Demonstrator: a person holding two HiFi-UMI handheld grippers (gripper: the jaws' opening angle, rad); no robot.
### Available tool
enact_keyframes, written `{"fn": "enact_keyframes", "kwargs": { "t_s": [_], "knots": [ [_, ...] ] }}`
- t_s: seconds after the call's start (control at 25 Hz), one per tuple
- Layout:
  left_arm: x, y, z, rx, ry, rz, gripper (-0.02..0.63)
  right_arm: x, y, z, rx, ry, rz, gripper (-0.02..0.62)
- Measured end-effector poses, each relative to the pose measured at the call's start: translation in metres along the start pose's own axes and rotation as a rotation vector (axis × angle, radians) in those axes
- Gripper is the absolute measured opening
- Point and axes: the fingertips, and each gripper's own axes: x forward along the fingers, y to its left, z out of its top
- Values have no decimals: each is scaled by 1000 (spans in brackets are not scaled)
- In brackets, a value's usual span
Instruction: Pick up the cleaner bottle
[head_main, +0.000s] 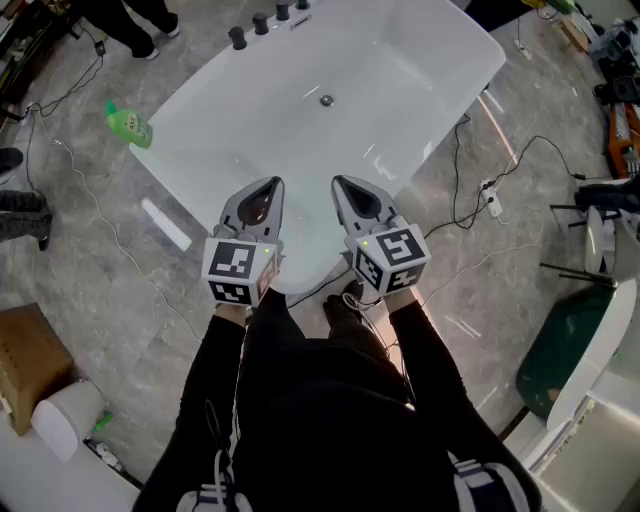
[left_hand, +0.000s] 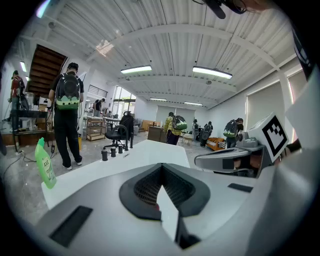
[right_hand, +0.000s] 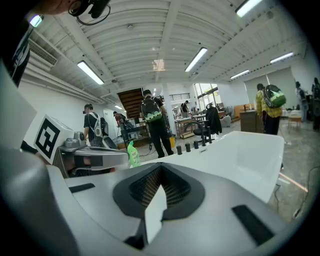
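Observation:
The green cleaner bottle (head_main: 130, 125) stands upright on the left rim of the white bathtub (head_main: 420, 90), well away from both grippers. It also shows at the far left in the left gripper view (left_hand: 45, 164), and behind the other gripper in the right gripper view (right_hand: 132, 153). My left gripper (head_main: 264, 188) and right gripper (head_main: 348, 186) hover side by side over the tub's near end. Both point into the tub, jaws shut with nothing between them. The closed jaws fill the lower half of each gripper view (left_hand: 161, 167) (right_hand: 161, 168).
Dark tap knobs (head_main: 268, 22) line the tub's far rim, and a drain (head_main: 326, 100) sits in its floor. Cables (head_main: 480, 195) trail over the marble floor on the right. A cardboard box (head_main: 25, 360) and a white roll (head_main: 65, 415) lie at lower left. People stand beyond the tub.

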Motion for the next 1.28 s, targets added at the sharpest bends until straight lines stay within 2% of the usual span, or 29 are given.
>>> {"fn": "enact_keyframes", "kwargs": {
  "t_s": [0.52, 0.76, 1.04, 1.28],
  "knots": [
    [-3, 9, -3, -15, 0, 26, 7, 4, 2, -1, 8, 3, 8, 2],
    [-4, 22, -8, -43, 9, 51, 8, 12, 8, -4, 22, 6, 61, 2],
    [-6, 49, -11, -49, 18, 93, 8, 43, 24, -5, 25, 36, 112, 2],
    [-13, 90, -13, -88, 10, 157, 8, 82, 45, -5, 21, 65, 155, 2]
  ]
}}
